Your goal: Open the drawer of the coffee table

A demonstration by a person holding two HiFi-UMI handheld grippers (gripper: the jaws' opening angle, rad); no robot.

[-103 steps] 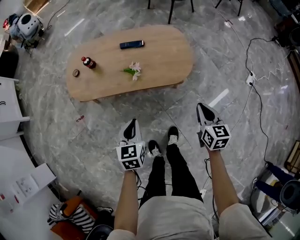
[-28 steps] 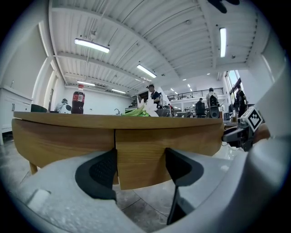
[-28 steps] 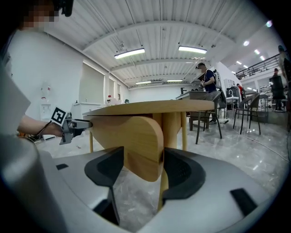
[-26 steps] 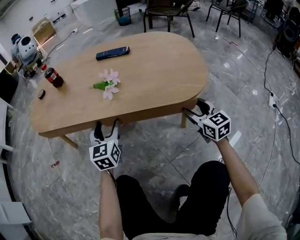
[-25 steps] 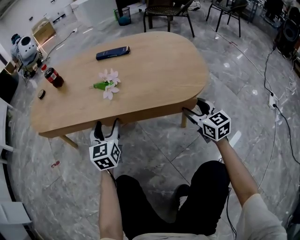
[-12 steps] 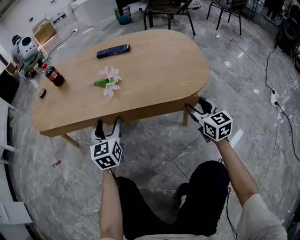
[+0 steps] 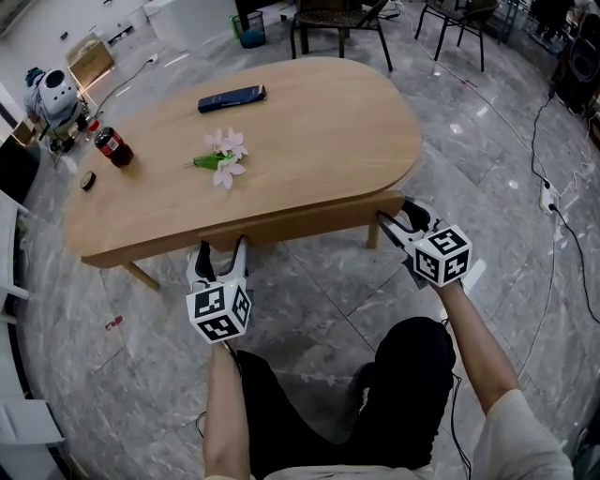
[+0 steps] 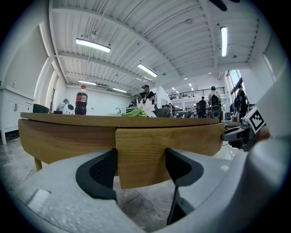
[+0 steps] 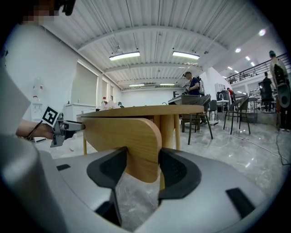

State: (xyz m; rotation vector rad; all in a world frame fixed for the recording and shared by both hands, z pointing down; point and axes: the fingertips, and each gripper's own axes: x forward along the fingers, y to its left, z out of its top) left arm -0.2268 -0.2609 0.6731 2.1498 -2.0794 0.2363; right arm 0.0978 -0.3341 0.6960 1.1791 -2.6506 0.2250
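Note:
The oval wooden coffee table point(image 7: 309, 131) has a curved drawer front point(image 7: 300, 220) under its near edge, standing slightly out from under the top. My left gripper point(image 7: 218, 248) is shut on the left end of that drawer front point(image 8: 141, 154), with a pad on each side. At the right end of the drawer front point(image 9: 132, 141), my right gripper point(image 7: 398, 214) has just been closing, and its pads press the wood on both sides. Each gripper view shows the other gripper far along the front: the right gripper point(image 8: 243, 134) and the left gripper point(image 9: 63, 129).
On the table top lie a cola bottle point(image 7: 112, 147), a small dark cap point(image 7: 86, 180), a sprig of flowers point(image 7: 223, 159) and a dark remote point(image 7: 232, 97). Chairs point(image 7: 337, 19) stand behind the table. A cable point(image 7: 553, 187) runs over the marble floor at right. My knees point(image 7: 412, 366) are below the grippers.
Four seconds ago I stood back with both grippers over the floor; now I crouch at the table with both on the drawer front. In the last second the front came out slightly.

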